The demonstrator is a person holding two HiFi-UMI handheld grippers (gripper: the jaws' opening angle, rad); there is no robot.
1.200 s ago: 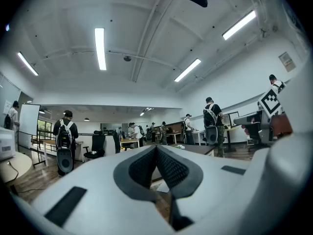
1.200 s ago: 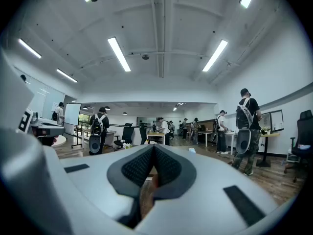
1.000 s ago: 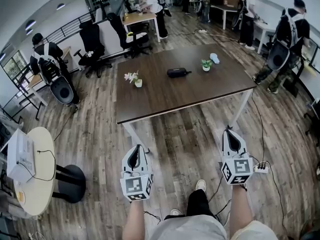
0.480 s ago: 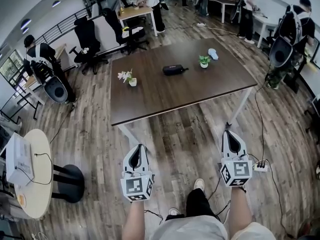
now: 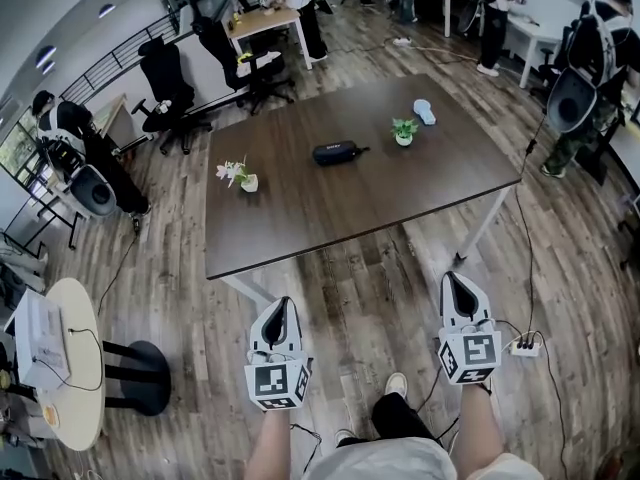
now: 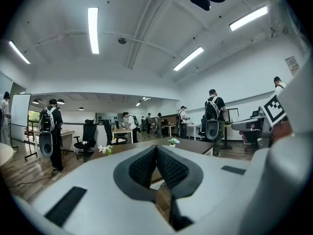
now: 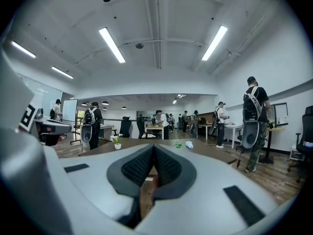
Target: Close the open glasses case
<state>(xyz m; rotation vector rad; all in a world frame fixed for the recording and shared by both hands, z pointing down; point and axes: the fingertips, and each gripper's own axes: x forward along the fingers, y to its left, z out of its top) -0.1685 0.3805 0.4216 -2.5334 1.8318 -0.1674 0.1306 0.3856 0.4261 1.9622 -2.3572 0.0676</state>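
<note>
The dark glasses case [image 5: 335, 152] lies near the middle of the brown surface [image 5: 300, 218], between a small white-flowered plant [image 5: 240, 175] and a small green plant [image 5: 403, 131]; it is too small to tell whether its lid is up. The left hand-held gripper [image 5: 283, 308] and the right hand-held gripper [image 5: 453, 283] are both closed on nothing. Both are held level over the wooden floor [image 5: 370, 278], short of the surface's near edge and well apart from the case.
</note>
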